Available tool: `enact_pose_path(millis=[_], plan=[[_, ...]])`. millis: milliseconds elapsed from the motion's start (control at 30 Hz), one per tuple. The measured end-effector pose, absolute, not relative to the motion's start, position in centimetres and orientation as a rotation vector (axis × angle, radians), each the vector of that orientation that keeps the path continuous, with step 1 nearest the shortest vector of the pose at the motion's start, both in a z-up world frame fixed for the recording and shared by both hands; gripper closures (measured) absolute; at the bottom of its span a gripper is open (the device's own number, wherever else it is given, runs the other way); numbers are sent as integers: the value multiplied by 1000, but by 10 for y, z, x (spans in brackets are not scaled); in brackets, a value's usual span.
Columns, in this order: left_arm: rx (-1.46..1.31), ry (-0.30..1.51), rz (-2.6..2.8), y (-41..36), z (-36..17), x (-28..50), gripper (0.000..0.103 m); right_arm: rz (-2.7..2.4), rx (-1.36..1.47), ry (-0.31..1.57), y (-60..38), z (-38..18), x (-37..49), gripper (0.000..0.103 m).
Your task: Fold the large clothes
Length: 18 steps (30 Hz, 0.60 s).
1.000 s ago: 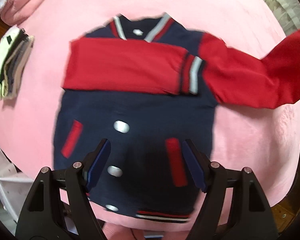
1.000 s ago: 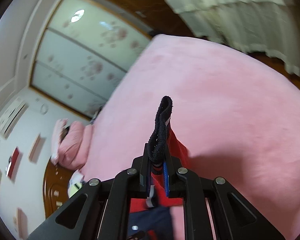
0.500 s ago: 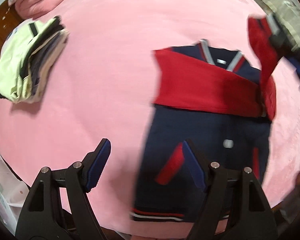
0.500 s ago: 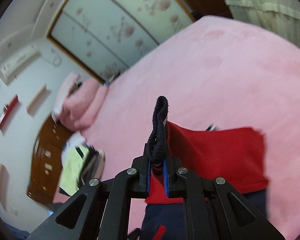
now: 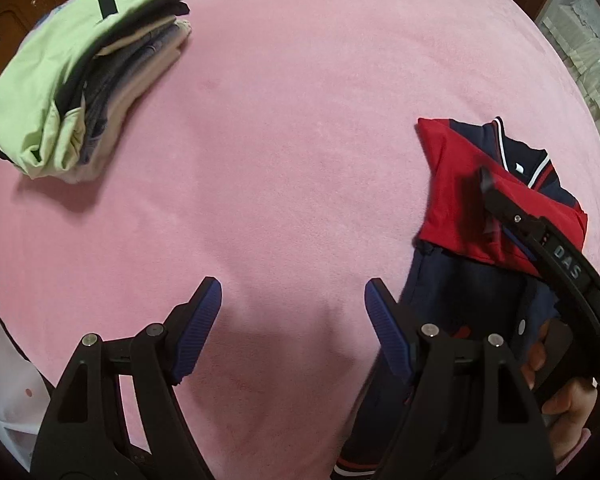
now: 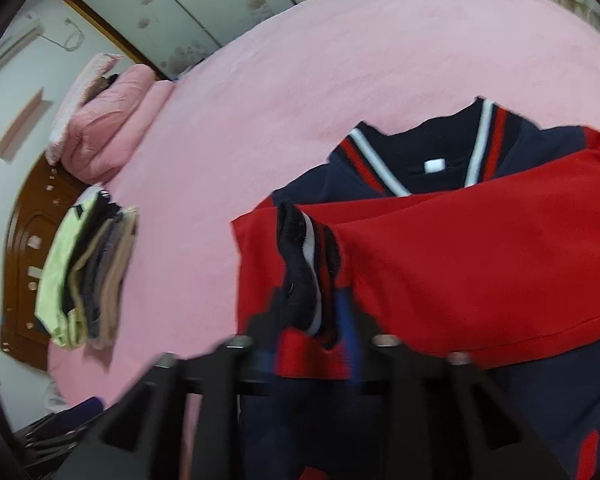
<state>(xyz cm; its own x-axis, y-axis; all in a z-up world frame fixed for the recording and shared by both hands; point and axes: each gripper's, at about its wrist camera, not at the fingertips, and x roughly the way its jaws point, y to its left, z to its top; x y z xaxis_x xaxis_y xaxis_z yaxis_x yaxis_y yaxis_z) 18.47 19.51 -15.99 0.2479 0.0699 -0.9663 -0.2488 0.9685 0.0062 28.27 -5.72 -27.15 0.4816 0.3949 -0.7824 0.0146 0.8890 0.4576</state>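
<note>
- "das" — pale letters on the black body of the right gripper (image 5: pixel 485 184), seen in the left wrist view
- no other text can be read

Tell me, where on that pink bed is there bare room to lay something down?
The widest bare stretch of bed lies between the stack of folded clothes and the jacket. It is crowded by the jacket, where the right gripper works.

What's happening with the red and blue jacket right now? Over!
Left gripper open, empty, over bare blanket. Right gripper shut on sleeve cuff, laying it across jacket. Folded pile well clear.
</note>
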Motion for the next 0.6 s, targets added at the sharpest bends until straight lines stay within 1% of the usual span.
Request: enact_pose_path(millis=[33,100,233,333,400,433,467,500,533,567,600], plan=[[-161,1305,216,192,-159,185,31,239,442,1064,-55,-271,282,38],[-163,1296,198,187,-152,186,31,244,459,1076,-68,-269,266,37],[-170,1260,121,164,-134,195,31,237,441,1023,-82,-232,253,37],[-253,1238,20,144,-132,209,31,223,417,996,-95,-218,249,38],[-384,1257,-86,131,-144,222,32,201,415,1000,-111,-212,251,47],[-427,1265,-115,125,-150,227,32,176,418,1016,-122,-219,252,60],[-469,1271,-145,118,-157,234,39,154,421,1034,-133,-223,251,70],[-498,1276,-175,105,-167,243,49,142,431,1049,-144,-227,251,73],[-504,1276,-184,95,-174,248,53,151,455,1056,-156,-235,252,77],[-505,1274,-188,86,-179,252,59,162,466,1052,-163,-239,252,83],[-505,1274,-193,75,-187,257,65,182,470,1044,-170,-244,252,85]])
